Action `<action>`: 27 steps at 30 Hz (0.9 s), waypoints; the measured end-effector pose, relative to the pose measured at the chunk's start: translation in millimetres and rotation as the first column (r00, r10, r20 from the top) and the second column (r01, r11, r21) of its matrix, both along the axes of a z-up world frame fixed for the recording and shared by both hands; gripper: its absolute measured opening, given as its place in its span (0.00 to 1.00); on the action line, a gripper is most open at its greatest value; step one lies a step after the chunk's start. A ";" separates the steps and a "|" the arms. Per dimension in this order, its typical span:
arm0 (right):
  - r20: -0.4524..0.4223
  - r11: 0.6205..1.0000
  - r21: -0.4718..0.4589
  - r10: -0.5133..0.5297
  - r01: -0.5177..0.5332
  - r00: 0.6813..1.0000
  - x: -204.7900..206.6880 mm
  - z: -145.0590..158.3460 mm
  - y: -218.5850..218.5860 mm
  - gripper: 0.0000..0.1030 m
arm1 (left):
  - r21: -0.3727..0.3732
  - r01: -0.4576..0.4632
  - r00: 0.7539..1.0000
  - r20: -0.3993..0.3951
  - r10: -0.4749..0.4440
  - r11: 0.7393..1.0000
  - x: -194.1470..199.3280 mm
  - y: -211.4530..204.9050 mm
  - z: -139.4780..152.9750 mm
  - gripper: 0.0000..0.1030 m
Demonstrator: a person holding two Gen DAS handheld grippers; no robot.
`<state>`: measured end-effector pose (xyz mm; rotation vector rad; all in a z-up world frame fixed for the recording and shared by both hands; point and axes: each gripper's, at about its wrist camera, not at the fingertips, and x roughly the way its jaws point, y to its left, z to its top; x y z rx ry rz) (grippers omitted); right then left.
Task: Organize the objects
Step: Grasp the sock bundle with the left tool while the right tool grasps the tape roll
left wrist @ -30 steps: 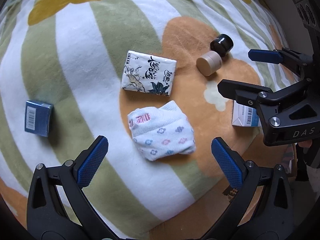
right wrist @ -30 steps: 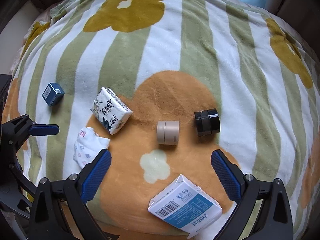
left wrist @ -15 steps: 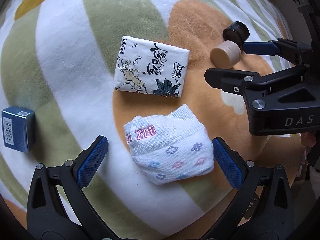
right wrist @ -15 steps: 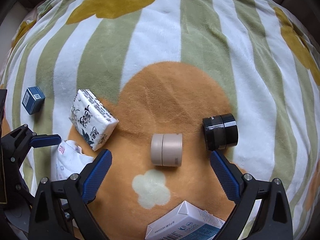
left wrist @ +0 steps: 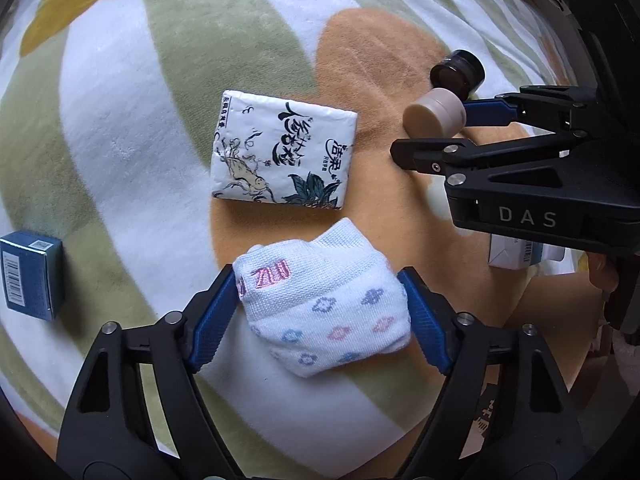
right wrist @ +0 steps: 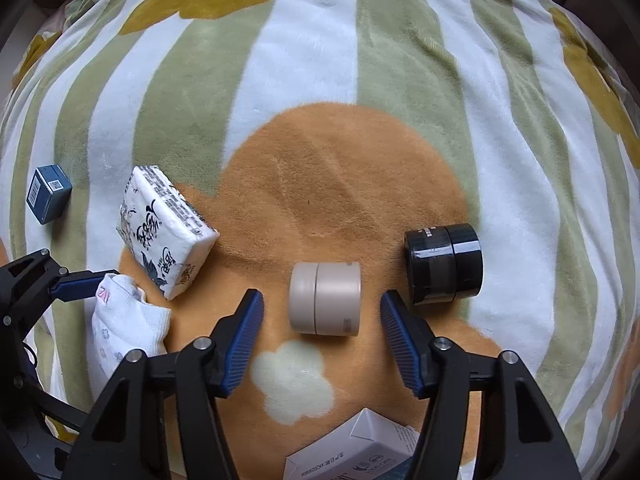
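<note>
Through my left wrist camera, my left gripper (left wrist: 320, 312) has its blue pads pressed to both sides of the folded white sock (left wrist: 324, 312), squeezing it where it lies on the striped blanket (left wrist: 120, 120). The tissue pack (left wrist: 284, 152) sits just ahead.

Through my right wrist camera, my right gripper (right wrist: 322, 332) is partly open and holds nothing; the beige jar (right wrist: 326, 300) lies on its side between and just ahead of the tips, its axis running across from pad to pad. The black jar (right wrist: 444, 268) lies beyond my right pad. My right gripper is nearer the jar, so closing should catch its ends.
</note>
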<state>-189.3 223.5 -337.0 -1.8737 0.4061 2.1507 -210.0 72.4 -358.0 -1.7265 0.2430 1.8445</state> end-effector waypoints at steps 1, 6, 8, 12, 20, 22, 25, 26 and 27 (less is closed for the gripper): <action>0.001 1.000 0.004 -0.001 0.001 1.000 1.3 0.8 0.3 0.47 | -0.001 0.002 1.000 -0.002 -0.002 1.000 0.5 1.1 0.3 0.72; 0.003 1.000 0.006 -0.012 0.012 1.000 9.4 3.4 4.7 0.29 | 0.014 -0.006 1.000 0.005 0.005 1.000 0.9 1.5 0.6 0.68; -0.004 1.000 -0.005 -0.019 0.019 1.000 13.4 4.6 6.6 0.25 | 0.019 -0.007 1.000 0.003 0.007 1.000 0.4 0.4 0.0 0.67; -0.011 1.000 -0.002 -0.011 0.011 1.000 21.9 7.6 5.3 0.25 | 0.023 -0.012 1.000 -0.001 0.012 1.000 2.7 1.3 2.3 0.67; -0.051 1.000 0.019 0.012 -0.011 0.999 42.1 29.7 0.9 0.25 | 0.027 -0.017 0.999 -0.036 0.018 0.999 -1.4 -0.4 21.0 0.67; -0.066 1.000 0.027 0.017 -0.015 0.998 48.3 39.5 0.3 0.25 | 0.034 -0.026 0.998 -0.053 0.028 0.999 -2.2 -0.7 31.3 0.67; -0.092 0.999 0.033 0.021 -0.018 0.996 59.0 56.1 -0.6 0.25 | 0.050 -0.043 0.996 -0.081 0.047 0.998 -2.5 0.4 49.5 0.67; -0.102 0.999 0.034 0.023 -0.020 0.994 63.2 62.8 -1.2 0.25 | 0.055 -0.049 0.995 -0.090 0.054 0.997 -0.7 -4.0 56.6 0.67; -0.113 0.999 0.037 0.028 -0.024 0.993 67.5 69.3 -2.1 0.25 | 0.063 -0.055 0.993 -0.097 0.061 0.997 1.1 -20.8 66.1 0.67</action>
